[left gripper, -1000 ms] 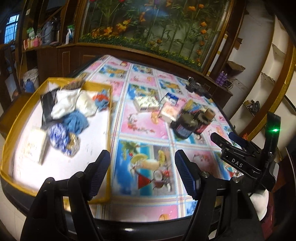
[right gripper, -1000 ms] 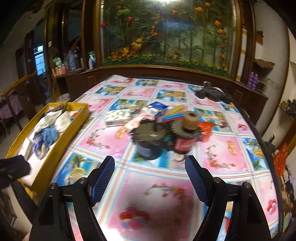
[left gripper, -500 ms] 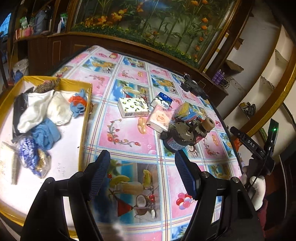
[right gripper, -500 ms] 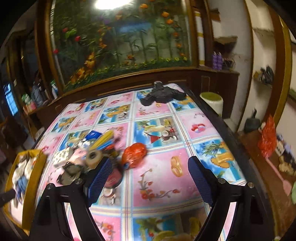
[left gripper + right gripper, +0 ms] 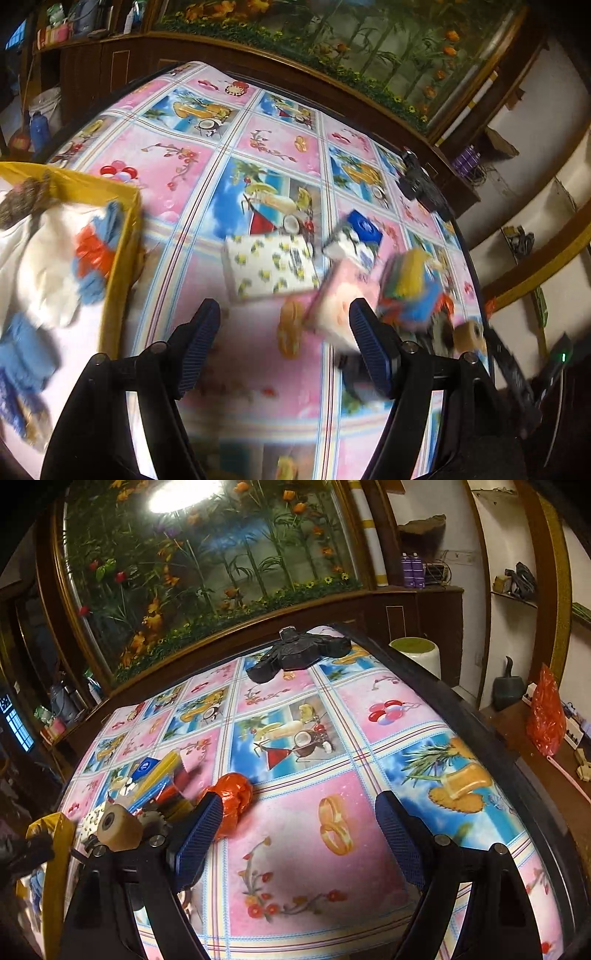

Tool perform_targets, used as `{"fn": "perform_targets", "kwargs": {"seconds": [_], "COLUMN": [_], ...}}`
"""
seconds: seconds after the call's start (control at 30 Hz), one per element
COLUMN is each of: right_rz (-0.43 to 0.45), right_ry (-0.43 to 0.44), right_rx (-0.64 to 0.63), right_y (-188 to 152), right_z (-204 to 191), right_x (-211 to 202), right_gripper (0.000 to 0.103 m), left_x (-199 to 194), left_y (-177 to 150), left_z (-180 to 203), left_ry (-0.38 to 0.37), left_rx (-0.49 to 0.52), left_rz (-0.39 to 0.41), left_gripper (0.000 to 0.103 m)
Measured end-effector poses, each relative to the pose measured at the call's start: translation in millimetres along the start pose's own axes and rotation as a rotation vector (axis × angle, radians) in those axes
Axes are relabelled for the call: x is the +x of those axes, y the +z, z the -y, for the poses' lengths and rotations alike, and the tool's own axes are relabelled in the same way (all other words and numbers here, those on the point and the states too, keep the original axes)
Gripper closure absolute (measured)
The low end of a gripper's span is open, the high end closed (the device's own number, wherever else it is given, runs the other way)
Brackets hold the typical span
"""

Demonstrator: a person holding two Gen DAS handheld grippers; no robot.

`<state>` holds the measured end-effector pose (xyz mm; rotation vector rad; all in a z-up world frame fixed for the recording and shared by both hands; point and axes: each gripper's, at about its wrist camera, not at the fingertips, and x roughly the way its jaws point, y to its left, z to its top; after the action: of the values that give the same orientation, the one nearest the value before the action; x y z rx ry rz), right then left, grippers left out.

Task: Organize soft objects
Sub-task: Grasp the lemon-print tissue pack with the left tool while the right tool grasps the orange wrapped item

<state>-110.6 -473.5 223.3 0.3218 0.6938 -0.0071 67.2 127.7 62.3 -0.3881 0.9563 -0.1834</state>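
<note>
The left claw (image 5: 284,343) stood open over the desk (image 5: 255,147), nothing between its jaws. To its left sat the yellow tray (image 5: 118,266) holding white and blue cloths (image 5: 44,258). Ahead of the claw lay the lemon-print tissue pack (image 5: 271,267); beside the right jaw lay the pink tissue pack (image 5: 340,299), then a blurred stack of coloured items (image 5: 413,291).

The right claw (image 5: 299,830) was also open and empty. Left of it lay the tan roller (image 5: 120,825). The orange crumpled bag (image 5: 232,805) lay just beside the left jaw, partly behind it. Far ahead rested a black device (image 5: 295,655).
</note>
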Motion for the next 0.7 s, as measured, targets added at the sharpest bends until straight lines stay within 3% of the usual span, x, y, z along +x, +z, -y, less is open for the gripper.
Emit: {"fn": "perform_targets", "kwargs": {"seconds": [0.3,0.5,0.57,0.7], "right_rz": [-0.044,-0.063,-0.068,-0.07], "right_ry": [-0.017,-0.027,-0.029,-0.037], "right_rx": [0.018,0.0,-0.006,-0.016], "right_y": [1,-1,-2,-2], "right_z": [3,-1,-1,-3], "right_x": [7,12,13,13], "right_gripper": [0.018,0.018,0.018,0.018], "left_x": [51,67,70,69], "left_y": [28,23,18,17], "left_z": [16,34,40,36], "left_ry": [0.07,0.18,0.227,0.264], "left_rx": [0.047,0.191,0.251,0.254], "left_rz": [-0.012,-0.002,-0.007,-0.015], "left_gripper": [0.031,0.019,0.019,0.019]}}
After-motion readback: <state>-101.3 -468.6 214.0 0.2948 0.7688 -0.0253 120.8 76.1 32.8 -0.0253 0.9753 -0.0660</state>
